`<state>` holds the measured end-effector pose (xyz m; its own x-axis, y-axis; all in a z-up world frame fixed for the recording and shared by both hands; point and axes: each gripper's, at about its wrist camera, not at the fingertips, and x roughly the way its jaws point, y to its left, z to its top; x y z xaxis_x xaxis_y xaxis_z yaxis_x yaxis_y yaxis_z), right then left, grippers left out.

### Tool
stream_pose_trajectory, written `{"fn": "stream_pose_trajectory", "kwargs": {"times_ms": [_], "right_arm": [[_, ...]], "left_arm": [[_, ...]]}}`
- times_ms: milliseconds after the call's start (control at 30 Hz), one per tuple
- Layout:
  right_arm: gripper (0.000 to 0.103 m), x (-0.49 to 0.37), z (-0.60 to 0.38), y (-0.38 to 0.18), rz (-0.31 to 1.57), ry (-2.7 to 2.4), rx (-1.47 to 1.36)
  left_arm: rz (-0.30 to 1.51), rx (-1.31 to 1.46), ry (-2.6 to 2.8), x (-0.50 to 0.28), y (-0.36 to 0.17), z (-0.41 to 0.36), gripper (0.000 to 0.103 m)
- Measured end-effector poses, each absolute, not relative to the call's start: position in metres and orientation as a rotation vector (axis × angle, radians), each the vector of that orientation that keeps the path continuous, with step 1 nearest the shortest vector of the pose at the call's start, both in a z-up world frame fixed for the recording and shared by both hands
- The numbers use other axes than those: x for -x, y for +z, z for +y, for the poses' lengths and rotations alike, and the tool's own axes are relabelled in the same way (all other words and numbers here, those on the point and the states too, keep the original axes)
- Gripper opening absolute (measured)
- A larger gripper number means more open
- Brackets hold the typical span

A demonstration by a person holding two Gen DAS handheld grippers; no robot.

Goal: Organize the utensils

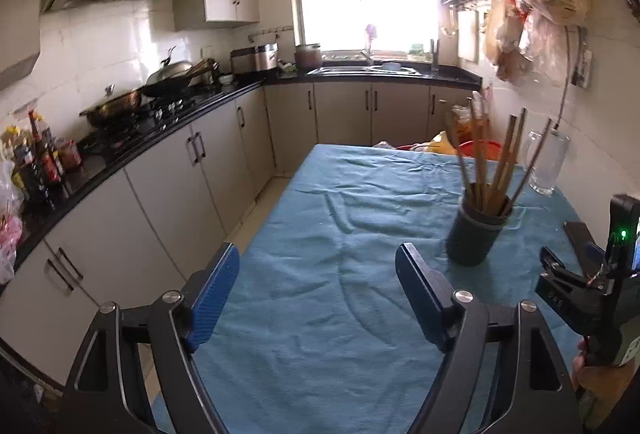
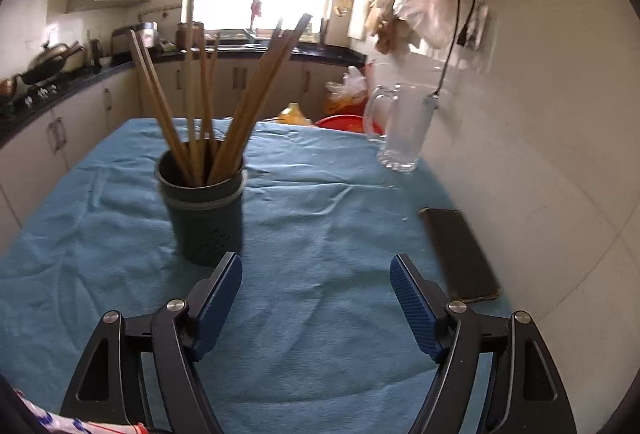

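Note:
A dark round utensil holder (image 1: 478,230) (image 2: 204,206) stands upright on the blue tablecloth (image 1: 340,254) (image 2: 320,214). Several wooden chopsticks (image 1: 506,162) (image 2: 236,102) stick out of it, fanned apart. My left gripper (image 1: 318,270) hovers open over the cloth, left of and nearer than the holder, nothing between its blue pads. My right gripper (image 2: 316,274) is open too, just in front and to the right of the holder, empty. In the left wrist view the right gripper's body (image 1: 592,274) shows at the right edge, held by a hand.
A clear glass jug (image 1: 548,162) (image 2: 402,126) stands near the tiled wall at the table's far right. A dark phone (image 2: 460,254) lies flat by the wall. Kitchen counter with stove and pans (image 1: 132,106) runs along the left. A red basin (image 2: 344,124) sits beyond the table.

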<state>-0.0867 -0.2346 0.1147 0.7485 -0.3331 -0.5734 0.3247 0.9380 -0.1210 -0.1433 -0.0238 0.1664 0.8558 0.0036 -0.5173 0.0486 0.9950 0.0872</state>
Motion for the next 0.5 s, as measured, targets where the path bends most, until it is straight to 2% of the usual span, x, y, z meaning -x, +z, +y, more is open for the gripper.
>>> {"fn": "stream_pose_trajectory", "kwargs": {"times_ms": [133,333,500], "right_arm": [[0.080,0.104,-0.244,0.107,0.619,-0.303,-0.019],[0.082,0.138,-0.254,0.117,0.589,-0.307,-0.053],[0.083,0.167,-0.261,0.125,0.538,-0.351,-0.149]], "left_arm": [[0.537,-0.093,-0.010,0.150,0.169,-0.034,0.081],[0.365,-0.149,0.067,0.177,0.188,-0.048,0.102],[0.291,-0.126,0.044,0.198,0.205,-0.054,0.103]]}}
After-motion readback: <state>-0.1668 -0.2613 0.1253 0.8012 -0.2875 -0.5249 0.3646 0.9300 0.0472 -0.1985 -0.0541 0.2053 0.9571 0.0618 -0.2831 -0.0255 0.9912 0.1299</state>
